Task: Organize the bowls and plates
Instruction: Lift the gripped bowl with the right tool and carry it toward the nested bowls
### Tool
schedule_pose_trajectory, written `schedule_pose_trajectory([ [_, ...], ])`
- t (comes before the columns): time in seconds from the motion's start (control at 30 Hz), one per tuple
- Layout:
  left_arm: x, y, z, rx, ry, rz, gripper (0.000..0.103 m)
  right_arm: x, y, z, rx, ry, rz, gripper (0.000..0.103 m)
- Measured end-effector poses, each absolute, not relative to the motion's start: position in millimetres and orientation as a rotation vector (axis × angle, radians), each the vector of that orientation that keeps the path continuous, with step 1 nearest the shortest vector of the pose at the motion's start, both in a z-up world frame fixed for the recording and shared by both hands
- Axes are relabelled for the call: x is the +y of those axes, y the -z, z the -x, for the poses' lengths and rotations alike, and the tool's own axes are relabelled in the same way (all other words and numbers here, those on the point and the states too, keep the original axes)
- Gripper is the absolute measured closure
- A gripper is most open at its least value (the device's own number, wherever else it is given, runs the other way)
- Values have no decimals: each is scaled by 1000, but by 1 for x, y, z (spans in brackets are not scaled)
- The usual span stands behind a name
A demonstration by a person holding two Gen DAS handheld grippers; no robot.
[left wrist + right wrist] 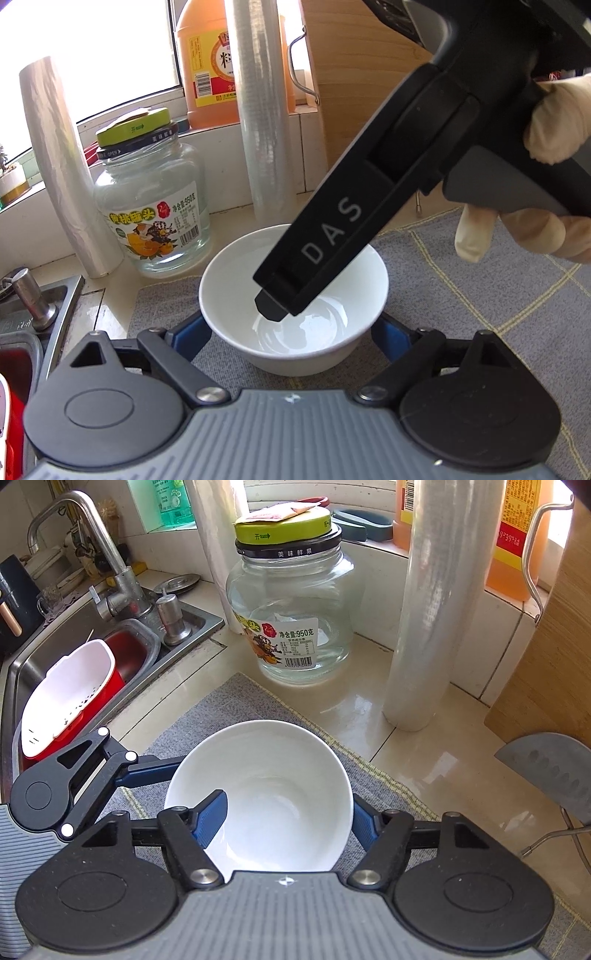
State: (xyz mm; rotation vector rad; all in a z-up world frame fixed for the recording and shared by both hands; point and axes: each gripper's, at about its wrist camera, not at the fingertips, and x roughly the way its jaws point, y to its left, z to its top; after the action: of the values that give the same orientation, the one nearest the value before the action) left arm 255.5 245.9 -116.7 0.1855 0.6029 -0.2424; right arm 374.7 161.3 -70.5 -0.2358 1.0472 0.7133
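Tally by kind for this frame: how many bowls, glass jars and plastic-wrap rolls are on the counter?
White ceramic bowl: 1
Clear glass jar with yellow-green lid: 1
Upright rolls of clear plastic wrap: 2
Total: 4

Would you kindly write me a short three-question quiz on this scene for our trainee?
1. True or false: the bowl sits on the mat.
2. The lid of the jar is: A red, B yellow-green, C blue?
3. Fill in: one finger of the right claw is ___ the bowl.
Key: 1 true; 2 B; 3 inside.
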Motion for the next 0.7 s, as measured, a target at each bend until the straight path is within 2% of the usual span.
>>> schedule_pose_trajectory([
  [0.7, 226, 91, -213, 642, 291, -167, 11, 141, 42, -329, 1060, -730, 276, 27],
])
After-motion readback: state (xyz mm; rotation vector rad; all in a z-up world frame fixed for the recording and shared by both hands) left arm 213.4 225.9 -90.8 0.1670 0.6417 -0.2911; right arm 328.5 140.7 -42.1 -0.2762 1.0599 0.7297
